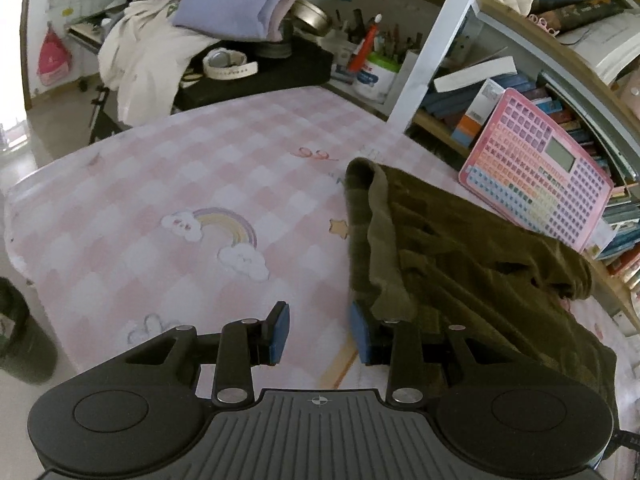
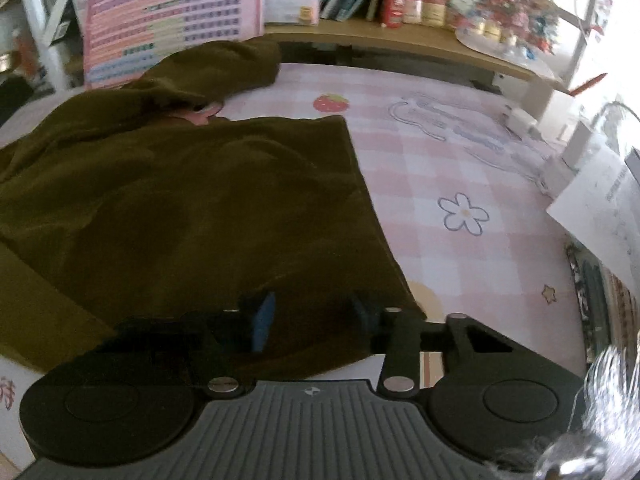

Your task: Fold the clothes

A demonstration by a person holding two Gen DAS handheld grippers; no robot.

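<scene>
Pink-and-white checked cloth [image 1: 168, 184] covers the bench, printed with a rainbow and clouds [image 1: 224, 236], a strawberry [image 2: 330, 103] and a flower [image 2: 463, 213]. Shelves [image 1: 532, 52] crowded with books run along the far side, and a pink keyboard toy [image 1: 536, 178] leans against them. At the far end a pale garment [image 1: 144, 60] spills off a dark stand, with a lilac folded pile [image 1: 236, 0] on top and a pot of pens [image 1: 376, 68] beside it. White paper [image 2: 600, 208] lies at the bench's right edge.

An olive garment [image 2: 180, 208] lies on the bench in front of the keyboard toy, partly doubled over; one ribbed edge [image 1: 380, 232] stands up in a ridge in the left wrist view.

The left gripper [image 1: 320, 332] has its fingers [image 1: 279, 332] apart with bare bench between them; the olive cloth drapes over the outside of the right-hand finger, hiding part of its linkage. The right gripper [image 2: 312, 320] sits over the garment's near corner, cloth lying between its blue pads [image 2: 264, 320]. That view is dark and blurred, so I cannot tell whether the pads press on the cloth. The garment's left part is cut off by the right wrist view's edge, and something shiny and blurred [image 2: 600, 420] fills the lower right corner.
</scene>
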